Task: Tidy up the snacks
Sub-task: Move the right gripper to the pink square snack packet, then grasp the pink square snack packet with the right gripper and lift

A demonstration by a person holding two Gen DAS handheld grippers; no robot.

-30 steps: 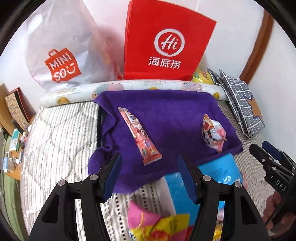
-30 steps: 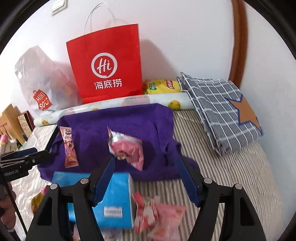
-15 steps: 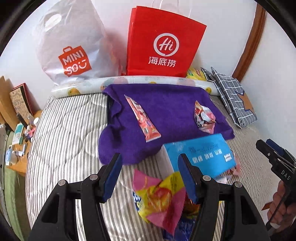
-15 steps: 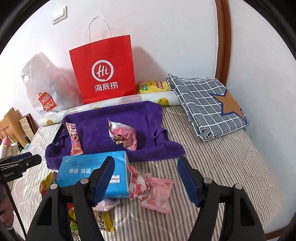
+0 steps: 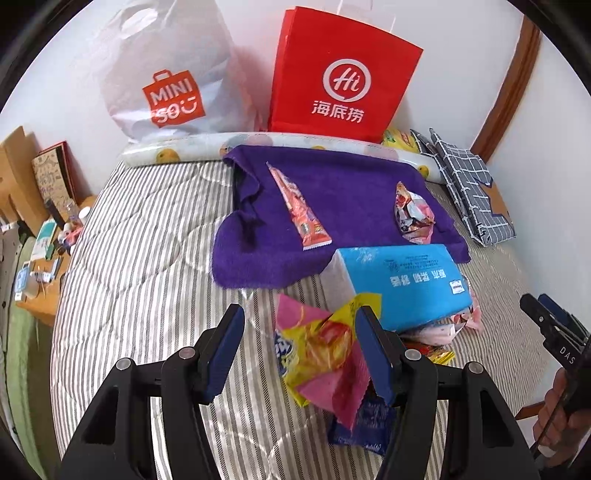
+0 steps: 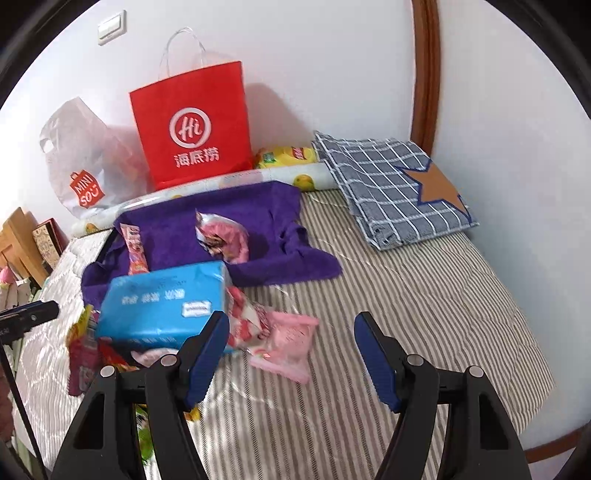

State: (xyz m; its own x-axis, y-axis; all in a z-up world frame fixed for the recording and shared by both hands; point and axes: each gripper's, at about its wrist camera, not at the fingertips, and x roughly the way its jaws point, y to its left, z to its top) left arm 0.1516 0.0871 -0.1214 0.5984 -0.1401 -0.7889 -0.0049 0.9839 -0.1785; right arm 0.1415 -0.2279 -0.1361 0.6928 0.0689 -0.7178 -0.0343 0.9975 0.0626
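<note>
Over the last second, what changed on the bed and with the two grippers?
Both grippers pulled back from the purple towel, so the snack pile beside the blue pack came into view. The left gripper and the right gripper stayed open and empty. The long pink stick and crumpled packet stayed on the towel.

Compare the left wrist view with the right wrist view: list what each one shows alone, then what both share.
Only left wrist: a cluttered side table and a blue wrapper under the pink-yellow packet.
Only right wrist: a wall switch and a pale pink packet.
Both: purple towel, blue tissue pack, red bag, open tongs: left, right.
</note>
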